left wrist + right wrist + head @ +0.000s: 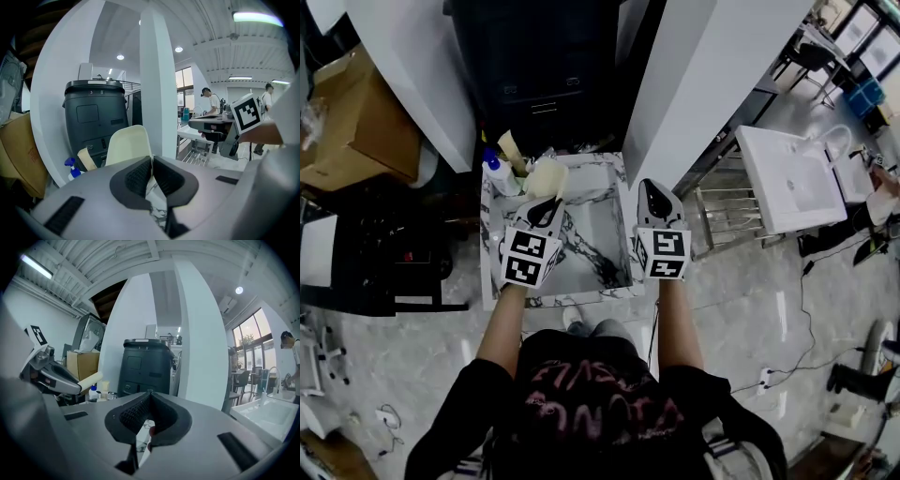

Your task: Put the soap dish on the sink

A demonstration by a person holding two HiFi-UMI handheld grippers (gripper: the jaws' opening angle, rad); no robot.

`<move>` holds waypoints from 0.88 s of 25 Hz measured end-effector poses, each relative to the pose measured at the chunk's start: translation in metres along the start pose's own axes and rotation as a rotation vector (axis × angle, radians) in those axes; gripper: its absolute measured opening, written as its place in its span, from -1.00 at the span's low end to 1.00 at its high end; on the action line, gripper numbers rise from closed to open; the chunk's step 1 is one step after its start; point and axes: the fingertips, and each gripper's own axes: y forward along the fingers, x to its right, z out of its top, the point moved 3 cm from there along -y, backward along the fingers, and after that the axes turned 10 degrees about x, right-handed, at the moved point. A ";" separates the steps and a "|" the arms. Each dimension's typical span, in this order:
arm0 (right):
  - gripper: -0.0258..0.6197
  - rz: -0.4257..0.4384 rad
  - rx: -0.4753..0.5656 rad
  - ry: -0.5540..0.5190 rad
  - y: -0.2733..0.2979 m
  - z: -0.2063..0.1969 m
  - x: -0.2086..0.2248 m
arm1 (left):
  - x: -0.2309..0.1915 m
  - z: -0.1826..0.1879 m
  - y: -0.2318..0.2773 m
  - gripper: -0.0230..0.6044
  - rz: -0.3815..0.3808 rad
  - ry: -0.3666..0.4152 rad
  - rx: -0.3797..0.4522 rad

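Note:
A cream soap dish (546,178) stands upright over the back left of the marble sink (615,287). My left gripper (548,204) is shut on its lower edge. In the left gripper view the soap dish (127,145) rises just beyond the closed jaws of the left gripper (151,161). My right gripper (652,191) hovers over the sink's right rim, level with the left one. In the right gripper view the right gripper (149,393) is shut with nothing between its jaws.
A blue-topped spray bottle (495,170) and a tan roll (511,148) sit at the sink's back left corner. Behind stand a black bin (548,66) and white pillars (703,75). A cardboard box (342,122) is at the left, a white basin (792,178) at the right.

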 end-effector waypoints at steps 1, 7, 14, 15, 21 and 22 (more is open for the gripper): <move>-0.88 -0.002 -0.002 0.000 0.001 -0.001 -0.001 | -0.001 -0.001 0.001 -0.83 -0.004 -0.001 -0.001; -0.88 -0.009 0.003 0.001 0.003 0.001 0.003 | -0.005 -0.001 0.007 -0.83 -0.008 0.010 -0.003; -0.88 0.013 -0.012 0.006 0.012 -0.006 0.015 | -0.002 0.002 0.023 -0.83 0.007 0.004 -0.011; -0.88 0.015 -0.011 0.009 0.015 -0.007 0.017 | -0.001 0.002 0.026 -0.83 0.007 0.002 -0.014; -0.88 0.030 -0.006 0.023 0.029 -0.009 0.032 | 0.004 -0.001 0.049 -0.83 0.000 0.011 -0.044; -0.88 0.034 -0.006 0.025 0.030 -0.010 0.034 | 0.006 -0.003 0.055 -0.83 -0.006 0.015 -0.052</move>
